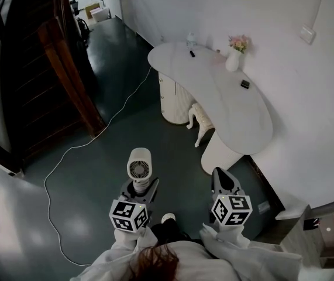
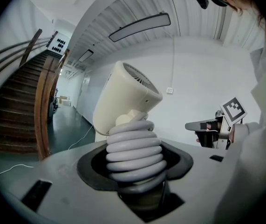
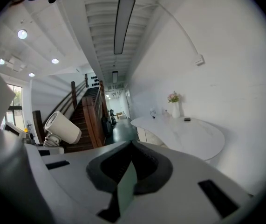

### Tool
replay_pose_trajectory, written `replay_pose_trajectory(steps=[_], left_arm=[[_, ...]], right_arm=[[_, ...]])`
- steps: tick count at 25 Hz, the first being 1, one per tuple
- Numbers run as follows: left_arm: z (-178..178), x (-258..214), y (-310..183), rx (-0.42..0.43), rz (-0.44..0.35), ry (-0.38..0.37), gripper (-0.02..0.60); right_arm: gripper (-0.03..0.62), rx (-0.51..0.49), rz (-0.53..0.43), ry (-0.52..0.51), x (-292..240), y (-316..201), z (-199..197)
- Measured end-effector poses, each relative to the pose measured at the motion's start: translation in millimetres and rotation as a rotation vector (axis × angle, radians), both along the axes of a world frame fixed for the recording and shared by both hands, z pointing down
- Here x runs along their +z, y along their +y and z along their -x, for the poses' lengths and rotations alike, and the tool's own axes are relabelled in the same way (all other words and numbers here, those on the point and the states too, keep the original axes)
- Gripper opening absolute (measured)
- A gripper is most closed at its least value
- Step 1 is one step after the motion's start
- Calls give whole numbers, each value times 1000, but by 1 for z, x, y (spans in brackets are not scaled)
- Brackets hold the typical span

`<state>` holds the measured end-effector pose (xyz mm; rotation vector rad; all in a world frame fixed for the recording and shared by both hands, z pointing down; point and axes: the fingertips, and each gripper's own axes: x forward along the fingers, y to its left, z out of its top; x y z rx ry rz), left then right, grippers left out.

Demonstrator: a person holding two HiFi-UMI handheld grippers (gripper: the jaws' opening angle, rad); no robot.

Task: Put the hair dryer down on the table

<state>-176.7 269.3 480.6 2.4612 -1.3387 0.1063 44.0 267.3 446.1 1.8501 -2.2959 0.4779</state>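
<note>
- My left tongs (image 1: 141,189) pinch the cream plastic hair dryer (image 1: 139,164) by its ribbed grey handle (image 2: 135,155), near left
- My right tongs (image 1: 221,173) are pressed together, empty
- The white curved worktop (image 1: 237,119) lies far right, well apart

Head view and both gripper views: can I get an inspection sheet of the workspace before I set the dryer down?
Surface: white curved table, mostly bare, ahead and to the right of both grippers.
Job's things: cream hair dryer, upright, held over the dark floor and not yet on the table.
Clutter: white vase of pink flowers, clear bottle and two small dark objects, all on the table's far side.
Grippers: left gripper shut on the dryer's ribbed grey handle; right gripper shut, holding nothing.
Cables: white cable trailing across the floor towards the table.
Surroundings: wooden staircase on the left; white wall behind the table.
</note>
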Motion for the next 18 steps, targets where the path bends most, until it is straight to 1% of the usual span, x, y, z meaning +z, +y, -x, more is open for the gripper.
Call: replay_pose_trajectory(steps=[5, 12, 18], left_arm=[[15, 4, -25, -10, 3, 12, 225], [26, 10, -44, 9, 5, 5, 225], [37, 10, -50, -7, 13, 7, 225]], right_arm=[[49, 5, -4, 1, 4, -23, 14], [50, 23, 11, 3, 13, -40, 22], [49, -11, 40, 10, 16, -53, 36]])
